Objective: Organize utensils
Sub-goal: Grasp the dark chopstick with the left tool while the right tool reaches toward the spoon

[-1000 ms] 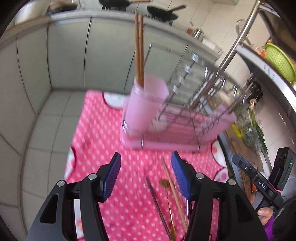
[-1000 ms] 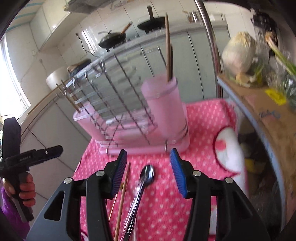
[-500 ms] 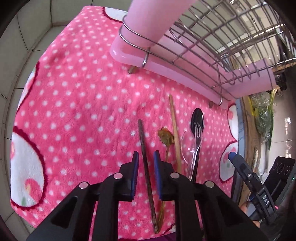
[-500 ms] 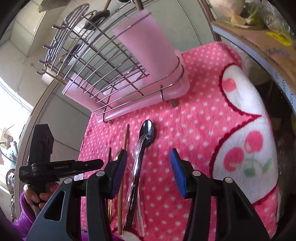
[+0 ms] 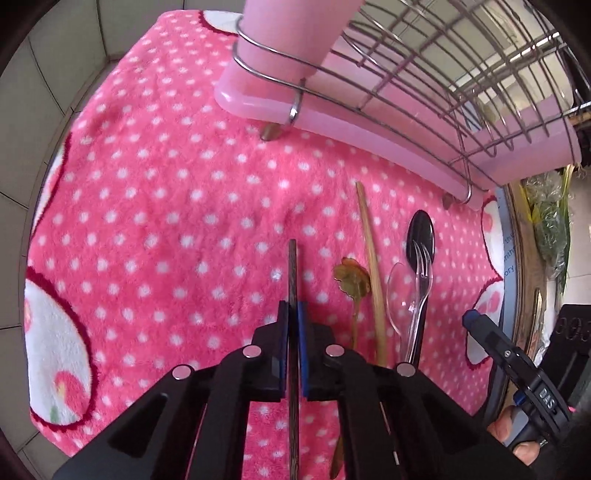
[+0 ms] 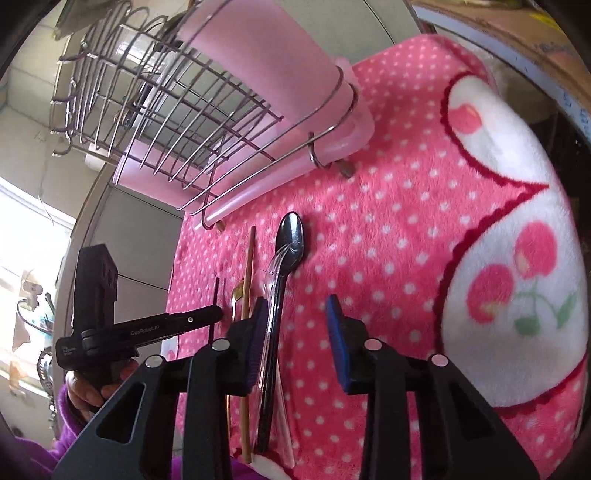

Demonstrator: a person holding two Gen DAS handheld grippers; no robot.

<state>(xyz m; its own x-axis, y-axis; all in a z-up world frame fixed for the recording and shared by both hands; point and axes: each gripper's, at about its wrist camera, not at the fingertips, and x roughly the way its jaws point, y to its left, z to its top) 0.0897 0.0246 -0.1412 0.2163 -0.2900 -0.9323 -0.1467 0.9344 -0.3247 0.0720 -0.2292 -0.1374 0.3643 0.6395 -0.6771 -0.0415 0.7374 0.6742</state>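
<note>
The left gripper [image 5: 292, 314] has just closed, clamping the dark chopstick [image 5: 292, 266]. The right gripper [image 6: 295, 317], narrowing but apart, has the metal spoon [image 6: 282, 273] beside its left finger.

Home kitchen: dish rack [image 5: 424, 85], cabinets [image 6: 140, 236]

On the pink dotted blanket [image 5: 155, 192], in front of the wire dish rack [image 5: 424, 85], lie six things to eat with. There are two chopsticks: one dark [image 5: 292, 269], one light wood [image 5: 371, 258]. There are three spoons: one gold [image 5: 351, 278], one clear [image 5: 396, 295], one dark metal [image 5: 421, 230]. There is one clear fork [image 5: 423, 266]. One pink cup [image 5: 295, 33] stands in the rack.
</note>
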